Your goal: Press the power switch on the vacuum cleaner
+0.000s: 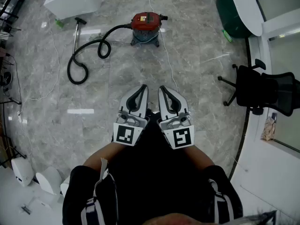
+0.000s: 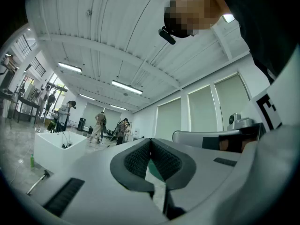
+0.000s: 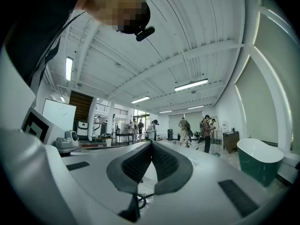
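Head view: the red-lidded canister vacuum cleaner [image 1: 146, 27] stands on the grey marble floor [image 1: 197, 69], well ahead of both tools, with its black hose [image 1: 69, 70] looping off to the left. The power switch cannot be made out at this range. The left tool [image 1: 142, 89] and right tool [image 1: 162, 89] — side by side, jaws closed on nothing — point toward it. The left lies marginally more in line.
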A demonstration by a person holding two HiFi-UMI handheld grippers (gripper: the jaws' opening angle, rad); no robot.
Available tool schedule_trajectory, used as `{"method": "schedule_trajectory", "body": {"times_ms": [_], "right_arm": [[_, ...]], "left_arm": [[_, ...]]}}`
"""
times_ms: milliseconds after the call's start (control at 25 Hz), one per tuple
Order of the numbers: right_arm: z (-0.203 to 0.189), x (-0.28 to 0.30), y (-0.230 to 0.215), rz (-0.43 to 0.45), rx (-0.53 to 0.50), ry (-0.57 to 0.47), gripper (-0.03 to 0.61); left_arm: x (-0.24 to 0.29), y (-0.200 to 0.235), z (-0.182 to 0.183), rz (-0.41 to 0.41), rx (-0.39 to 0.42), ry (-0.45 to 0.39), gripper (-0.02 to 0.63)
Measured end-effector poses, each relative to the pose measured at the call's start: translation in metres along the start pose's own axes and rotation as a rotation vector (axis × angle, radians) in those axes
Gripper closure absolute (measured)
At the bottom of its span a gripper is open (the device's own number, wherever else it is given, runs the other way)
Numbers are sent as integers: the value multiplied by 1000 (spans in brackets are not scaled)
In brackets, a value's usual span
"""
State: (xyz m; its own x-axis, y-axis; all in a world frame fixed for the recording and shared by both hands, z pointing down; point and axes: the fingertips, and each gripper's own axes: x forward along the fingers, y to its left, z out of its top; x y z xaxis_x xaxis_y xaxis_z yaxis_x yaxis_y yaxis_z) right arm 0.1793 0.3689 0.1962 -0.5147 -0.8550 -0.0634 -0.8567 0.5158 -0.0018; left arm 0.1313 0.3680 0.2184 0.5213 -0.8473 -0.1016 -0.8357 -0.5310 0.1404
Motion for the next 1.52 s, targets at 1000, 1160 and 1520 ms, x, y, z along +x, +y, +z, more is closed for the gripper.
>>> {"method": "schedule_trajectory", "body": {"times_ms": [1000,1160,1520], "right_arm": [[-12,-25,-31,-51,66,17,558],[-12,-31,-42,-71,80,18,558],[-17,-34,-51,-89,105,29,558]], "left_arm": [[-4,-5,4,52,8,-14,595],[-5,-13,1,53,14,-4,595],[-2,-15,-1,58,30,6,595]]}}
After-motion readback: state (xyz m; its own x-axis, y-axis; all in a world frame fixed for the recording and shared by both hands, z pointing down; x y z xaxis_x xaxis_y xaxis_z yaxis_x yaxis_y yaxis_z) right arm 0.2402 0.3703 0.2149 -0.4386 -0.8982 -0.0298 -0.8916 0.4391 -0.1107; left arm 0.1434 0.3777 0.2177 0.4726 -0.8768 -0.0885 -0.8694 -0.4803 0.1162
